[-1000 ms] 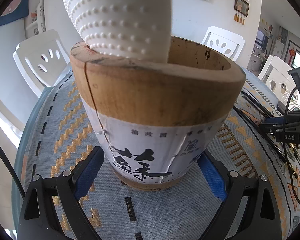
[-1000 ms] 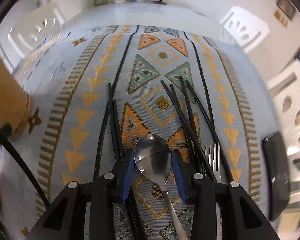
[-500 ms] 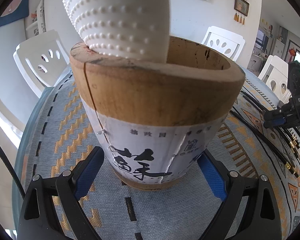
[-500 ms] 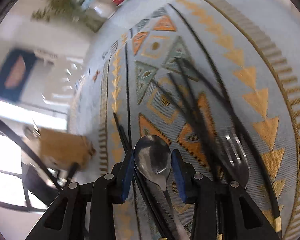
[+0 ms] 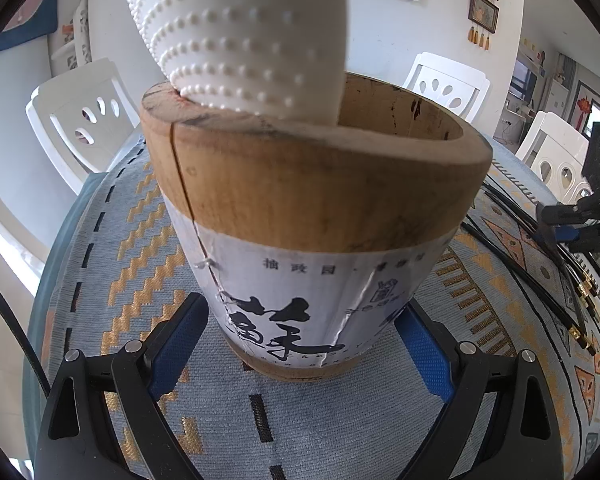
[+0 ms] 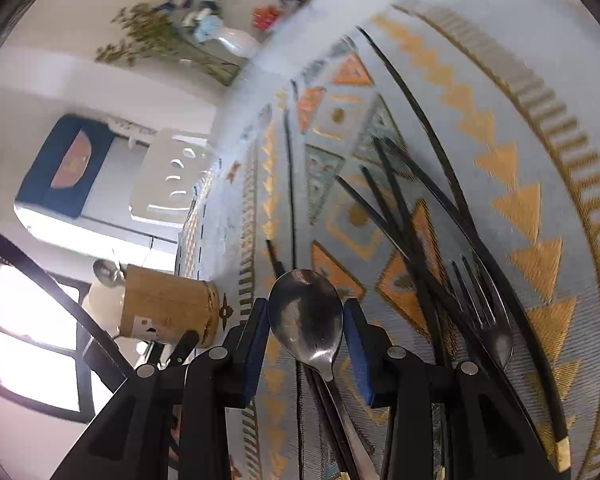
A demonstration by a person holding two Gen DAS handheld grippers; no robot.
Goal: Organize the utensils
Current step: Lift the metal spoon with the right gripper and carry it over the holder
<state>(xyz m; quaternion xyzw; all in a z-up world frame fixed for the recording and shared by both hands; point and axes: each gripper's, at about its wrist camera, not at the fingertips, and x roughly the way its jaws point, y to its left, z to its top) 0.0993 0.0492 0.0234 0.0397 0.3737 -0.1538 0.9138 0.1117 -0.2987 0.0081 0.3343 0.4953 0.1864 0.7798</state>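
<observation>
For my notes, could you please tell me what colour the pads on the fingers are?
Blue, on black fingers; the left wrist view shows them best.

Tan wooden holder (image 5: 316, 184); black chopsticks (image 6: 412, 220); blue-grey, gold-patterned tablecloth (image 6: 540, 128).

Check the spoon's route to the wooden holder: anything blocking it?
Nothing visible lies on the cloth between the spoon, held in the right gripper, and the wooden holder. At the holder, a white dotted utensil fills the left part of the mouth; the right part looks free. The left gripper clamps the holder's base.
</observation>
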